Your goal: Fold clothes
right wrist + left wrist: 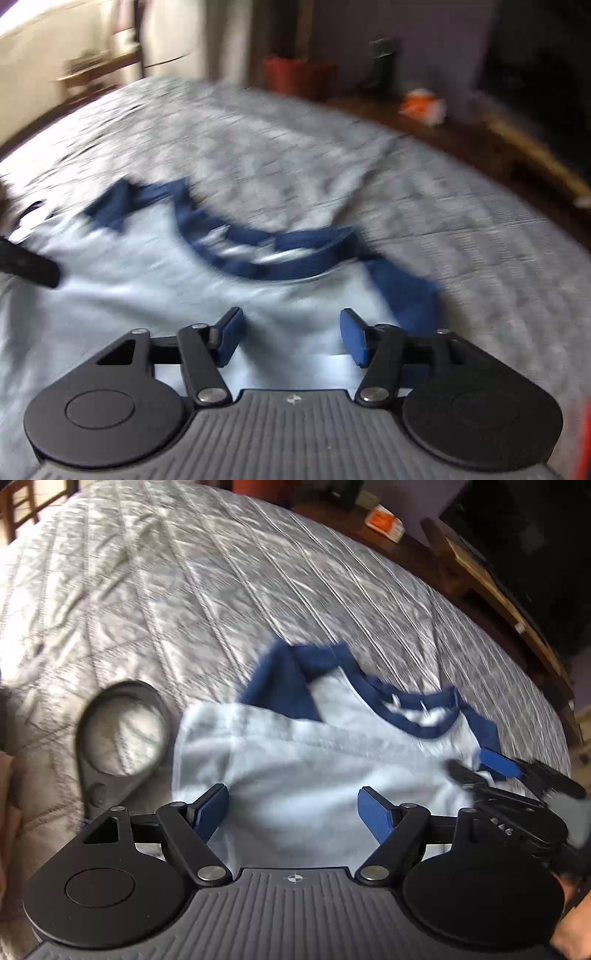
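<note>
A light blue T-shirt with navy sleeves and a navy collar lies on a grey quilted bed. My left gripper hovers over the shirt's lower body, open and empty. My right gripper is open and empty over the shirt, just below the collar. The right gripper also shows in the left wrist view at the shirt's right sleeve. One navy sleeve is folded over the body. Both views are blurred by motion.
A dark wooden bench with an orange and white packet runs along the far side of the bed. A wooden chair stands at the far left. A red pot stands beyond the bed.
</note>
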Tool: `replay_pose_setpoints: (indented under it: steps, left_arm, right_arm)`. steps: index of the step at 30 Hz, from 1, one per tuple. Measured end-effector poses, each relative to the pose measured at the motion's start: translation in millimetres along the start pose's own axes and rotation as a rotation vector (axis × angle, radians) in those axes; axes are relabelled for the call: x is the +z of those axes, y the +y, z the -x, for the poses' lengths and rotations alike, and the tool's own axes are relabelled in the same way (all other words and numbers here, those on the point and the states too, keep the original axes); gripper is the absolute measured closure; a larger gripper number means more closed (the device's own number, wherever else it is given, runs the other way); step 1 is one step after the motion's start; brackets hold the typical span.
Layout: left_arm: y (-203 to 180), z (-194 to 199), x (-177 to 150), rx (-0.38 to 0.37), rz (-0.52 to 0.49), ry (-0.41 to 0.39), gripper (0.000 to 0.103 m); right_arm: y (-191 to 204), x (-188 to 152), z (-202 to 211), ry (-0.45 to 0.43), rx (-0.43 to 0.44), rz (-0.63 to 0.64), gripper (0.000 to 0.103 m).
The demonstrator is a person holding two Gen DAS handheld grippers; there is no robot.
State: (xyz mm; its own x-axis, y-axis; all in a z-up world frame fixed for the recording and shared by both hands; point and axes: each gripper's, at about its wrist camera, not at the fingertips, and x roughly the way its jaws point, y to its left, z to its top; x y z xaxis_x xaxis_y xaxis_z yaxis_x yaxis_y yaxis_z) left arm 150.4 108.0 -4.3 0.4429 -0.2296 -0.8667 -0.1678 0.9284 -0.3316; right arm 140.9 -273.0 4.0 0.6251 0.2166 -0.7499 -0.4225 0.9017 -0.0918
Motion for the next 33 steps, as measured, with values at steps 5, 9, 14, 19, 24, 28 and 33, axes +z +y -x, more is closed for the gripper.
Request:
replay_pose_setpoints:
  steps: [5, 9, 14, 19, 24, 28, 33]
  left_arm:
    - [11, 21, 11, 0.012, 0.014, -0.094, 0.019]
    - [19, 33, 3, 0.036, -0.023, -0.120, 0.019]
    - [6, 49, -32, 0.026, -0.160, -0.106, 0.019]
    - [-2, 64, -80, 0.019, -0.199, -0.077, 0.019]
    - [7, 68, -115, -0.141, -0.081, -0.009, 0.019]
    - [34, 63, -121, -0.276, 0.191, 0.039, 0.020]
    - [59, 59, -132, -0.356, 0.439, 0.053, 0.019]
  right_arm:
    - [-20, -25, 47, -0.075, 0.038, -0.262, 0.054]
    - [-35, -73, 85, -0.061, 0.058, -0.496, 0.048]
    - [-57, -126, 121, 0.017, 0.007, -0.655, 0.045]
    - [-83, -148, 152, -0.001, -0.013, -0.762, 0.045]
    - [-95, -162, 161, -0.007, 0.049, -0.853, 0.044]
    - [-94, -176, 163, 0.000, 0.066, -0.884, 0.044]
    - [-90, -186, 166, 0.026, 0.051, -0.845, 0.044]
